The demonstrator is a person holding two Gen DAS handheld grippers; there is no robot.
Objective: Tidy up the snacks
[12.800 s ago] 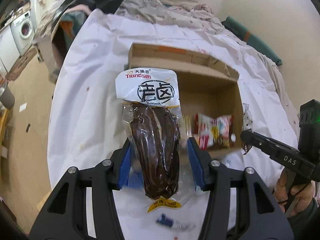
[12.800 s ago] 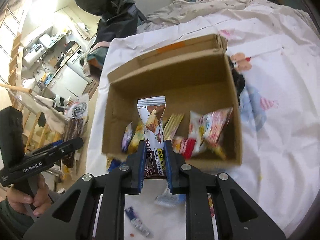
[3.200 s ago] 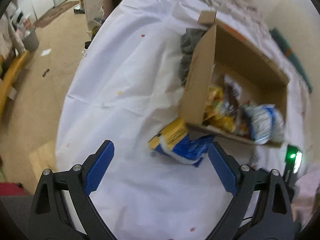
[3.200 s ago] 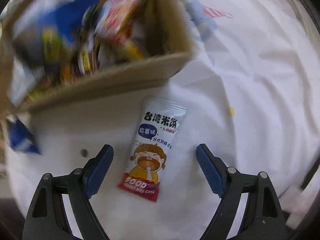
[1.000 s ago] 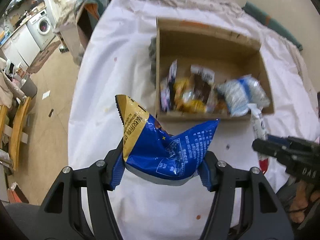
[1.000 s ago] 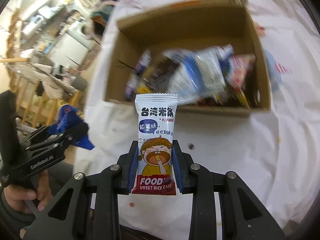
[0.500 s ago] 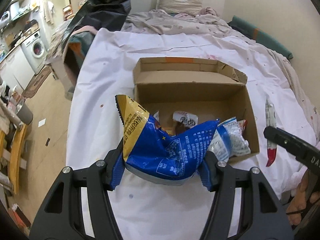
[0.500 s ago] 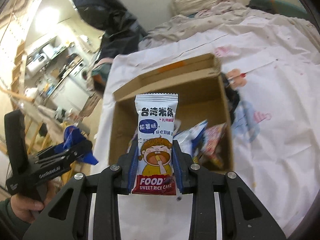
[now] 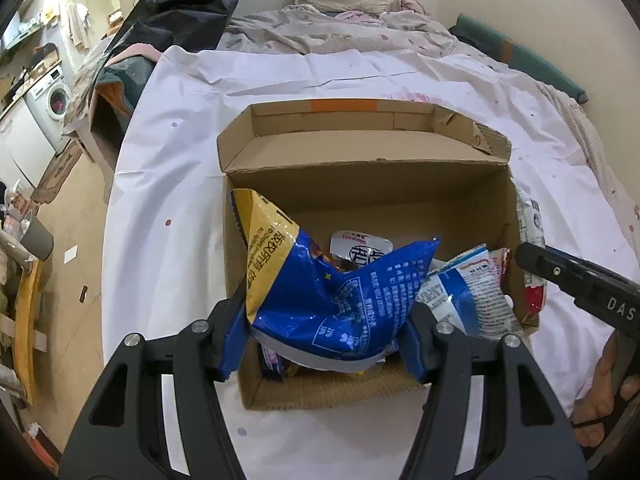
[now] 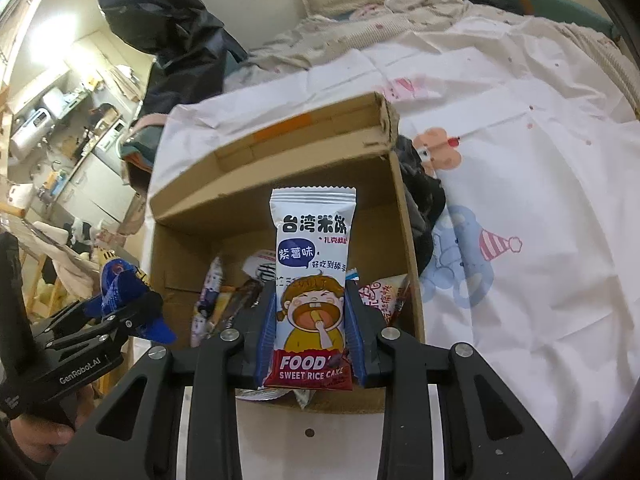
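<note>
Blue chip bag [image 9: 332,300] sat pinched in left gripper [image 9: 324,338] above the cardboard box [image 9: 360,196], near its front wall. Right gripper [image 10: 312,328] clamped the rice cake packet [image 10: 312,280] over the box. Far half of box floor lay bare. Only the right view showed dark cloth [image 10: 424,200] outside the box's right wall.

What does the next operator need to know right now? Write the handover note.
Left gripper: shut on the blue and yellow snack bag, held over the cardboard box.
Right gripper: shut on the sweet rice cake packet, also at the box.
Done: several snacks already lie in the box.
Left: release both packets into the box. No other loose snacks show on the white sheet.
</note>
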